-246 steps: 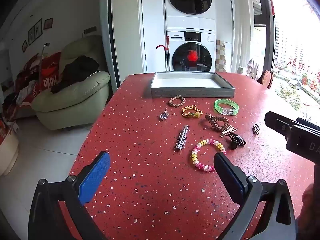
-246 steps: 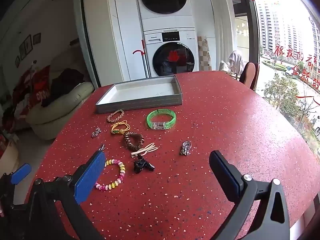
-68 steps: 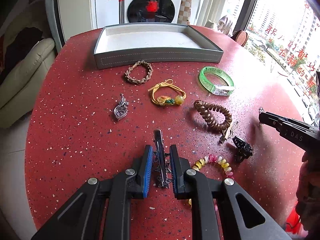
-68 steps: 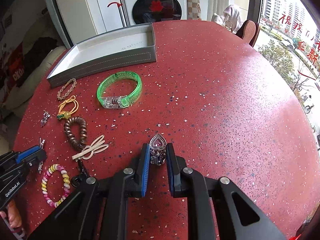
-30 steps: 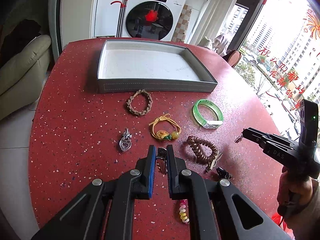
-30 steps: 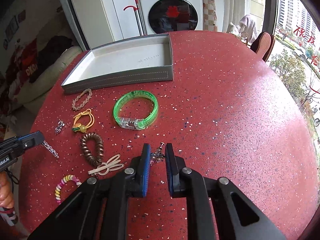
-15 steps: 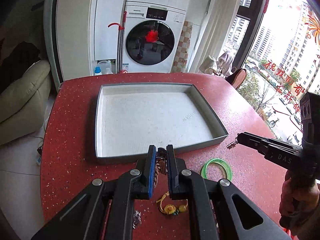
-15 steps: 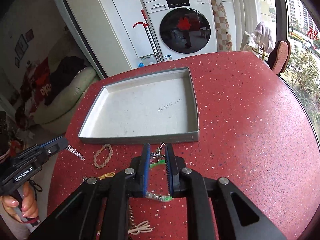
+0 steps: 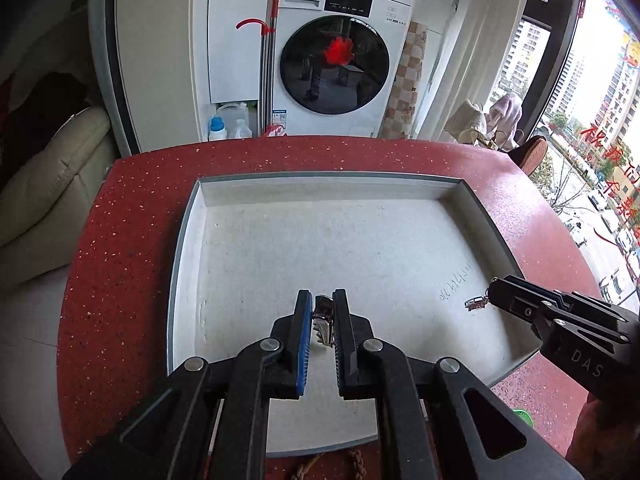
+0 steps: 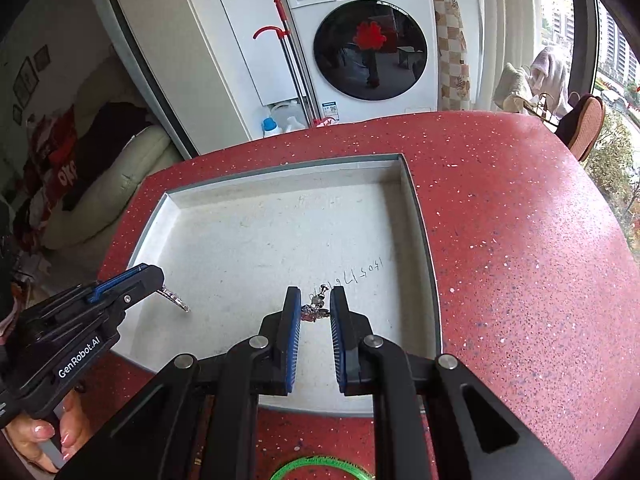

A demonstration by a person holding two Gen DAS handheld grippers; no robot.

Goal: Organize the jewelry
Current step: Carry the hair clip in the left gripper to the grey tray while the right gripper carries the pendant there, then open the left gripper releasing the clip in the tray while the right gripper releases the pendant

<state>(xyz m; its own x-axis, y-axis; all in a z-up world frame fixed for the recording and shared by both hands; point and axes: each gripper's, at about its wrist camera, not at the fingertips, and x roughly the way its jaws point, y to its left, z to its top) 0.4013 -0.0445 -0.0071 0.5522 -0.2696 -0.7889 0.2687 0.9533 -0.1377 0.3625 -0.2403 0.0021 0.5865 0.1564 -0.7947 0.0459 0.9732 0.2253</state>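
Observation:
A grey tray [image 9: 182, 256] with a pale floor lies on the red table [image 9: 120, 240]. My left gripper [image 9: 323, 308] hangs over the tray's near left part, shut on a silver hair clip [image 9: 323, 322]. My right gripper [image 10: 315, 304] hangs over the tray's [image 10: 424, 240] near right part, shut on a small silver pendant [image 10: 316, 307]. From the right wrist view the left gripper [image 10: 158, 280] shows at the left with the clip [image 10: 175, 298] sticking out. From the left wrist view the right gripper [image 9: 494, 290] shows at the right with the pendant [image 9: 476, 303] dangling.
A brown chain bracelet [image 9: 320, 466] lies just before the tray's near wall. A green bangle [image 10: 316, 468] lies on the table near me. A washing machine [image 9: 336, 60] and a cream sofa [image 9: 44, 184] stand beyond the table's far edge.
Both grippers have moved forward from the table in front of the tray to above the tray's floor, each still holding its piece.

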